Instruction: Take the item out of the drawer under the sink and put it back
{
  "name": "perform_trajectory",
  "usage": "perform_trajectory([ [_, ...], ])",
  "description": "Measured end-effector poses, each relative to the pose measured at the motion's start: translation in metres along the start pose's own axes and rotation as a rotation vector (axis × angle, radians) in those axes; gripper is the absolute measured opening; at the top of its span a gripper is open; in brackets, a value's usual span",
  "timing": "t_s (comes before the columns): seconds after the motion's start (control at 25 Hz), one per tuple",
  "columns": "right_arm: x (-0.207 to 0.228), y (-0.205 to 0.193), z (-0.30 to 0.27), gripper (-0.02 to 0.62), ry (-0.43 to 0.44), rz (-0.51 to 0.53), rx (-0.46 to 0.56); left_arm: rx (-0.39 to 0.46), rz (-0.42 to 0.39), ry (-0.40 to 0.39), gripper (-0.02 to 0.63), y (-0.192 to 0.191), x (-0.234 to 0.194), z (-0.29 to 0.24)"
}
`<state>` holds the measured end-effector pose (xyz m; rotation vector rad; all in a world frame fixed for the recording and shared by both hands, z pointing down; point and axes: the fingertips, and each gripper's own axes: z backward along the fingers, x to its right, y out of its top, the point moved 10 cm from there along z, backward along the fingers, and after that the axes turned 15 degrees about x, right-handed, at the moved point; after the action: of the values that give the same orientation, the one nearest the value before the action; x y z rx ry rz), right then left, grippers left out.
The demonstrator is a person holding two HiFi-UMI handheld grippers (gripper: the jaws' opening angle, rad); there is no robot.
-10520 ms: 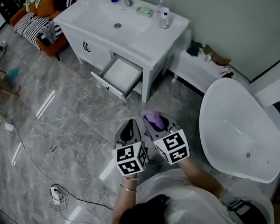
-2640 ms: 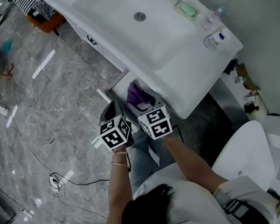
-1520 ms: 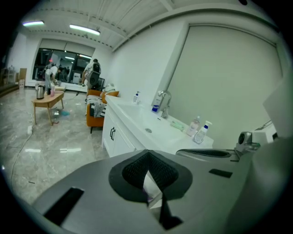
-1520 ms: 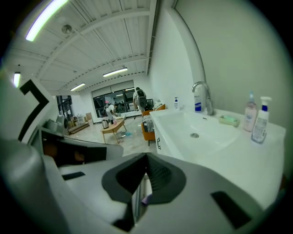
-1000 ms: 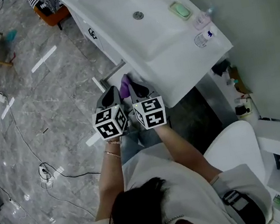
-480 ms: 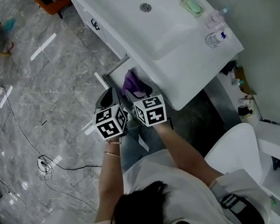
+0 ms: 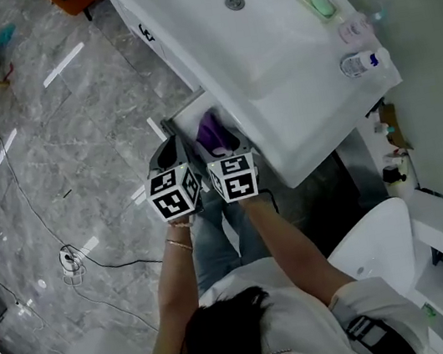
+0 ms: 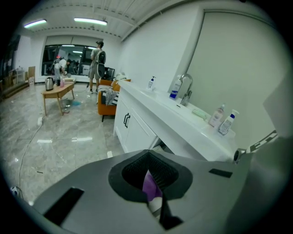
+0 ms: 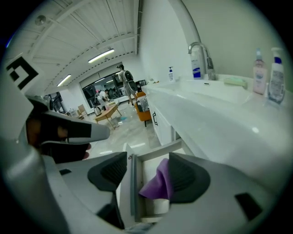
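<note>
Two arms outstretched, right tongs opening, cloth between

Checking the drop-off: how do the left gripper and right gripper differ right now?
The left gripper has jaws together; the right gripper has jaws opening, well apart. The purple cloth hangs between the right gripper's jaws, over the open drawer; the left gripper grips nothing. Both point toward the drawer.

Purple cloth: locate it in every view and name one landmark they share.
Head view: purple cloth above centre, over the open drawer.
Left gripper view: cloth low centre, glimpsed past the jaws.
Right gripper view: cloth low centre, against one of the opening jaws.
Shared landmark: the white sink counter.
</note>
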<state>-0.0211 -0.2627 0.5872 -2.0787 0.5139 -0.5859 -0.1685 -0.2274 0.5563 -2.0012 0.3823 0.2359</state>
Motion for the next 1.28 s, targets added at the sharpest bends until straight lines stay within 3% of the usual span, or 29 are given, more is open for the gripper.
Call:
perform_trajectory([
  [0.48,0.019,-0.047,-0.052,0.295,-0.064,-0.002,-0.053,-0.038,0.087,0.055,0.003,-0.037,-0.033,-0.037],
  [0.88,0.036,-0.084,-0.089,0.308,-0.111,0.02,-0.138,-0.053,0.055,0.008,0.003,-0.053,-0.035,-0.069],
  [1.28,0.046,-0.112,-0.116,0.308,-0.127,0.018,-0.238,-0.05,0.038,0.017,0.003,-0.059,-0.045,-0.087],
])
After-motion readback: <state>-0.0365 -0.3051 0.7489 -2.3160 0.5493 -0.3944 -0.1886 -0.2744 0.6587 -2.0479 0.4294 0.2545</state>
